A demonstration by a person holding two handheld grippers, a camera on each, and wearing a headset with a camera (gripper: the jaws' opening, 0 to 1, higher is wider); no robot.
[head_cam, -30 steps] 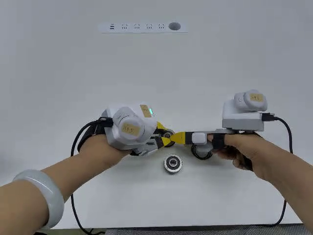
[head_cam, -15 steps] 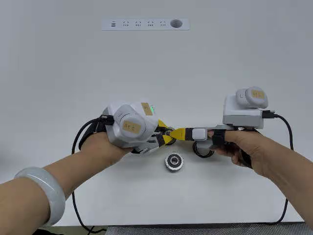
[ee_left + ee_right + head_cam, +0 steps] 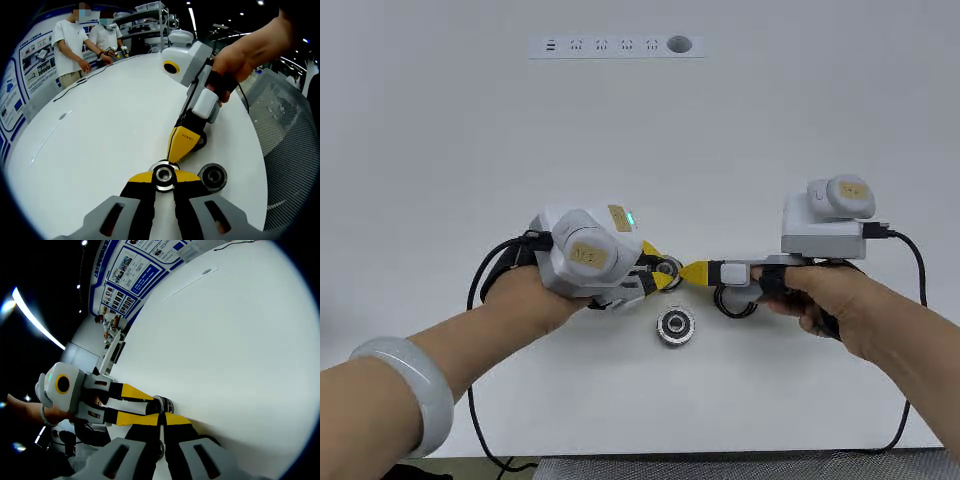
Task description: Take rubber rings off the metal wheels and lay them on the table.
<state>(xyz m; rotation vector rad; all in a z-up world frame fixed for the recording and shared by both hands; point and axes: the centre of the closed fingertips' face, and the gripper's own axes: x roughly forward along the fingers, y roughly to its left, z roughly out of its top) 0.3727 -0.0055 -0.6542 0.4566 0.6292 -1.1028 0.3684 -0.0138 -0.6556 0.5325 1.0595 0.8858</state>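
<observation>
Left edge of the head view: pale bangle (image 3: pixel 408 395) on the wrist, and a black cable (image 3: pixel 477 290) looping off the left gripper across the white counter (image 3: pixel 460 150). The power strip (image 3: pixel 616 46) is at the back, well apart from the work.

The left tongs (image 3: pixel 654 276) are clamped on a metal wheel (image 3: pixel 667 268). In the left gripper view we see the yellow tips on either side of it, with the hub facing the camera. We can't tell whether it is off the counter.

A second wheel (image 3: pixel 675 326) lies flat on the counter just in front of the spot where the two tools meet. It touches neither and has a dark outer band around it.

The right tongs (image 3: pixel 692 272) come in from the right, jaws pressed together into one yellow wedge whose tip touches the held wheel's rim. We can't tell whether any rubber is pinched between them.

A loose rubber ring (image 3: pixel 734 303) lies on the counter under the right tool's body, which partly covers it. It is near the second wheel but apart from it.

The right cable (image 3: pixel 918 310) trails off toward the counter's near edge.

In the left gripper view, two people (image 3: pixel 75 42) stand at the far end of the counter, and a mesh chair (image 3: pixel 285 145) sits off the right side.
</observation>
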